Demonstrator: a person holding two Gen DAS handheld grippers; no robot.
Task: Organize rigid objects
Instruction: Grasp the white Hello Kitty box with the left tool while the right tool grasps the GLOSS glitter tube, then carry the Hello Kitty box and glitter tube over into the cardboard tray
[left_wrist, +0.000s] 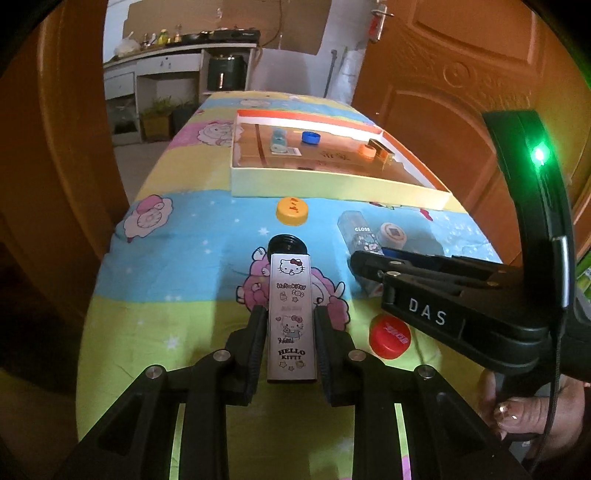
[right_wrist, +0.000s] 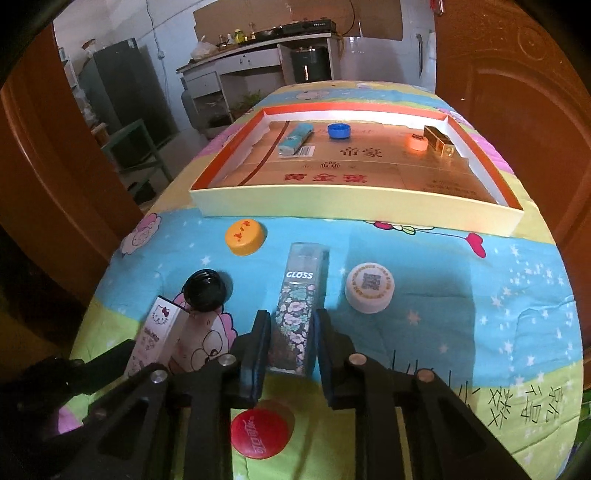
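The silver box (left_wrist: 291, 319) in the left tongs (left_wrist: 290, 314) reads "Hello Kitty" near its top and "HELLO KITTY" lower down, with cat drawings between; the clear box (right_wrist: 295, 314) in the right tongs (right_wrist: 291, 317) carries the word "GLOSS" above a dark floral print. Both are long, slim, rectangular packs lying on the surface (left_wrist: 192, 236), which is covered in a cartoon-print cloth of blue, green and yellow bands. Each pair of tongs is nearly closed, its pads pressed against the long sides of its box (the right tongs show "DAS" on their side in the left wrist view).

A red cap (right_wrist: 262, 428) with white script lies just under the right tongs. A white cap (right_wrist: 369, 288) with a printed square code sits just right of the gloss box, a black cap (right_wrist: 205, 291) lies at the far end of the Hello Kitty box, and a yellow cap (left_wrist: 291, 210) with red marks lies further on.

Beyond them stands a shallow tray (right_wrist: 351, 201) with orange inner walls and red Chinese characters on its floor. Inside it are a blue cap (right_wrist: 339, 130), an orange cap (right_wrist: 416, 142), a gold case (right_wrist: 439, 142) touching that cap, and a pale blue tube (right_wrist: 295, 139)
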